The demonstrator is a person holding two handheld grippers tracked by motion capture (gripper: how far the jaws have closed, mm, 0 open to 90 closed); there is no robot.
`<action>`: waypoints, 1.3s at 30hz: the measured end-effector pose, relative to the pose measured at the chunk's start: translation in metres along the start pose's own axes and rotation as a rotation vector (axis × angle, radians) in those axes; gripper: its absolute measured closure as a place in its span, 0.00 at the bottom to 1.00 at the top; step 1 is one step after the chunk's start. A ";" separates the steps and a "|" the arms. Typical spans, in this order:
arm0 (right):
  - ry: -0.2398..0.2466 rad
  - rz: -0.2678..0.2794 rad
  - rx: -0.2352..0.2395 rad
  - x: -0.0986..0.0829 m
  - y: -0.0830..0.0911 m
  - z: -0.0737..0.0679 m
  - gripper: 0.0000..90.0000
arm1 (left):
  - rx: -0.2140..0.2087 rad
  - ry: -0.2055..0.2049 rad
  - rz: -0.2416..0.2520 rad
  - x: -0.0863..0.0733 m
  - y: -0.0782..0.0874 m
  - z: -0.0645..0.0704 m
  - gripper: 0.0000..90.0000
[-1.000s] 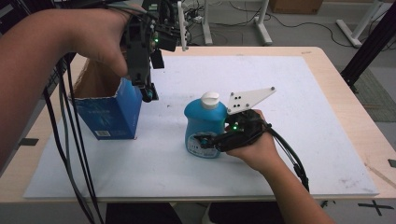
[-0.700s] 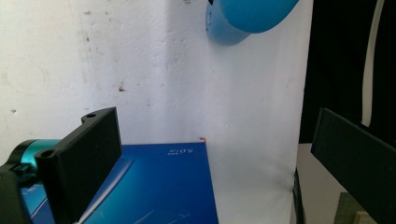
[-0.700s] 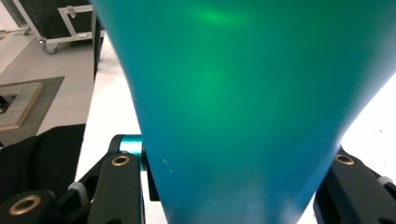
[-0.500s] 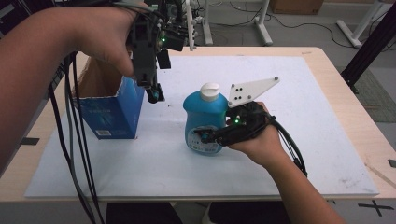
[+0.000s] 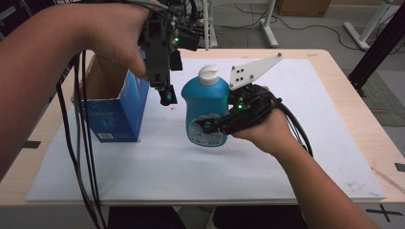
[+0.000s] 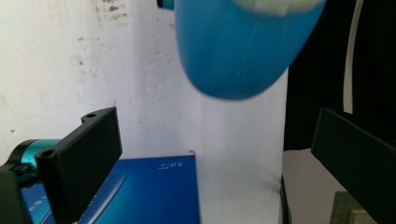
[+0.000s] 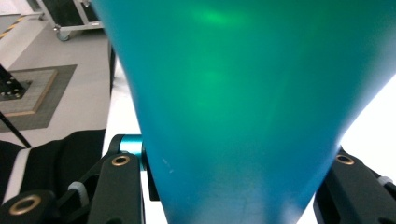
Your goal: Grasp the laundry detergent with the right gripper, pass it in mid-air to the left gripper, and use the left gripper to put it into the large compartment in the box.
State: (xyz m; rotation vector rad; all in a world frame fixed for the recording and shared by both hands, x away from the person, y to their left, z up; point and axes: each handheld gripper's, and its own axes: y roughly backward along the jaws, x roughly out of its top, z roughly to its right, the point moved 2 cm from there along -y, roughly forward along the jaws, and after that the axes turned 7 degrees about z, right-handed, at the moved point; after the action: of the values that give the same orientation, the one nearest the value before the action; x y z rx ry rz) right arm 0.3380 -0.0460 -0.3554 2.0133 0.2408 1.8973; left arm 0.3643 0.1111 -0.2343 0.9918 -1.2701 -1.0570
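Bottle (image 5: 206, 112), blue plastic w/ white cap (image 5: 208, 72), is sitting upright in the right gripper (image 5: 216, 125), near the middle of the tabletop (image 5: 334, 95), a little toward its left edge. Whether its base is resting on the white mat (image 5: 296, 157) or hanging just clear of it is hard to tell from the high view. Jaws are clamping the lower body at the label (image 5: 200, 133), one on each side, as the right gripper view is confirming: bottle (image 7: 243, 93) wedged between both jaws.

Left gripper (image 5: 167, 98) is hanging above the gap between bottle and box (image 5: 114, 109), jaws spread wide, carrying nothing; the left gripper view is showing daylight between its jaws, bottle (image 6: 233, 46) beyond.

Handling, by judgement: body is looking smooth and prob. slippery, walls semi-stiff, likely giving under hard squeeze; weight depending on fill, which isn't visible. Best hold approx. where it's being held now, low on the broad body, not at the cap or narrow neck.

Count: bottles 1, caps 1, open-topped blue cardboard boxes 1 (standing near the left edge), mats 1, grippers 2.
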 end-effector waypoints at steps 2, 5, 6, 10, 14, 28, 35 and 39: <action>0.003 -0.005 0.010 0.005 -0.002 0.000 0.52 | -0.005 -0.002 -0.001 0.004 0.002 0.002 0.02; 0.007 -0.009 0.024 0.011 -0.004 0.000 0.52 | -0.011 -0.010 0.002 0.010 0.003 0.004 0.02; 0.004 -0.009 0.033 0.013 -0.005 0.000 0.52 | -0.011 -0.009 0.001 0.011 0.004 0.005 0.02; 0.005 -0.013 0.043 0.017 -0.008 0.000 0.52 | -0.027 -0.008 0.004 0.019 0.003 0.008 0.02; 0.001 -0.014 0.060 0.022 -0.012 -0.001 0.52 | -0.035 0.000 -0.006 0.022 0.001 0.009 0.02; -0.010 0.004 0.093 0.032 -0.018 -0.004 0.52 | -0.025 0.022 -0.025 0.026 -0.003 0.009 0.02; -0.016 0.007 0.095 0.032 -0.018 -0.002 0.52 | -0.016 0.032 -0.034 0.026 -0.004 0.008 0.06; -0.021 0.009 0.094 0.032 -0.017 -0.002 0.52 | -0.008 0.025 -0.027 0.027 -0.004 0.008 0.09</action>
State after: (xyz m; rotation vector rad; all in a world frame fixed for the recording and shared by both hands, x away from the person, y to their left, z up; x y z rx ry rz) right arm 0.3409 -0.0178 -0.3318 2.0970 0.3215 1.9015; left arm 0.3561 0.0837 -0.2314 1.0158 -1.2341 -1.0668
